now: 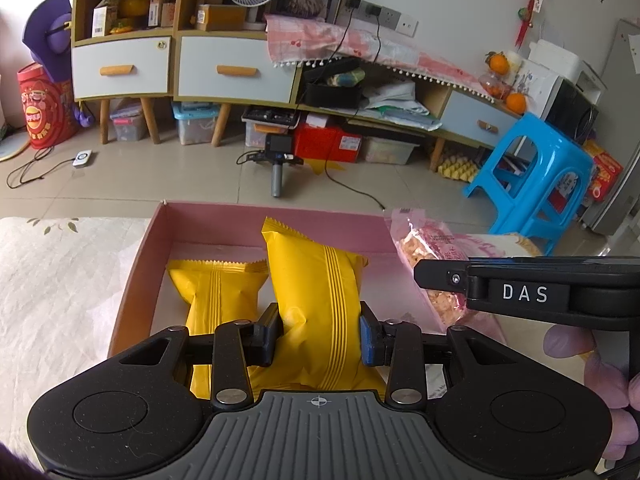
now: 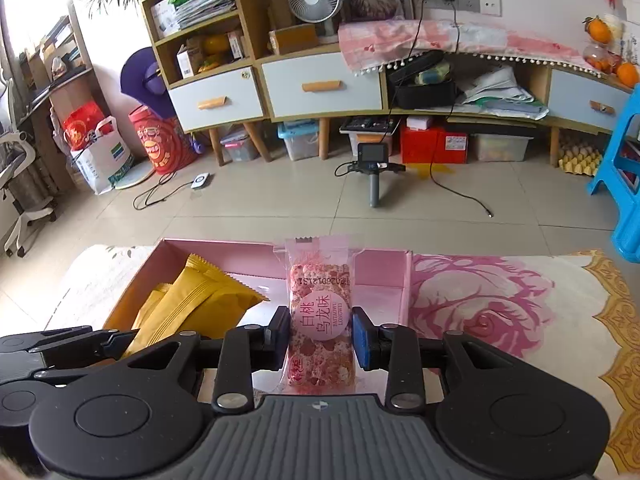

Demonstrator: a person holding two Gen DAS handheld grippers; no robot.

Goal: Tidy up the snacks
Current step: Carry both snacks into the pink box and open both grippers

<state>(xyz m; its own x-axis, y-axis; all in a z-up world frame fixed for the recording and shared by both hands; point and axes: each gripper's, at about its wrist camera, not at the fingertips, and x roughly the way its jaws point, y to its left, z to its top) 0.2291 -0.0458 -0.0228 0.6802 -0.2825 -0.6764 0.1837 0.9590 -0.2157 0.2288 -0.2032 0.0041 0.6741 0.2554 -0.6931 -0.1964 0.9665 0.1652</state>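
Note:
A pink box (image 1: pixel 224 224) lies on the table in front of me; it also shows in the right wrist view (image 2: pixel 384 264). My left gripper (image 1: pixel 320 336) is shut on a yellow snack packet (image 1: pixel 320 280) and holds it over the box. A second yellow packet (image 1: pixel 216 284) lies in the box at its left. My right gripper (image 2: pixel 320 336) is shut on a pink snack bar packet (image 2: pixel 320 312) and holds it over the box's right part. That pink packet (image 1: pixel 432 248) and the right gripper's finger show at the right of the left wrist view. The yellow packets (image 2: pixel 200 296) show at the left of the right wrist view.
The table carries a white cloth with a pink flower print (image 2: pixel 500 304). Beyond the table edge is tiled floor with a camera on a handle (image 2: pixel 374 160), cables, cabinets (image 2: pixel 320 84) and a blue plastic stool (image 1: pixel 532 176) at the right.

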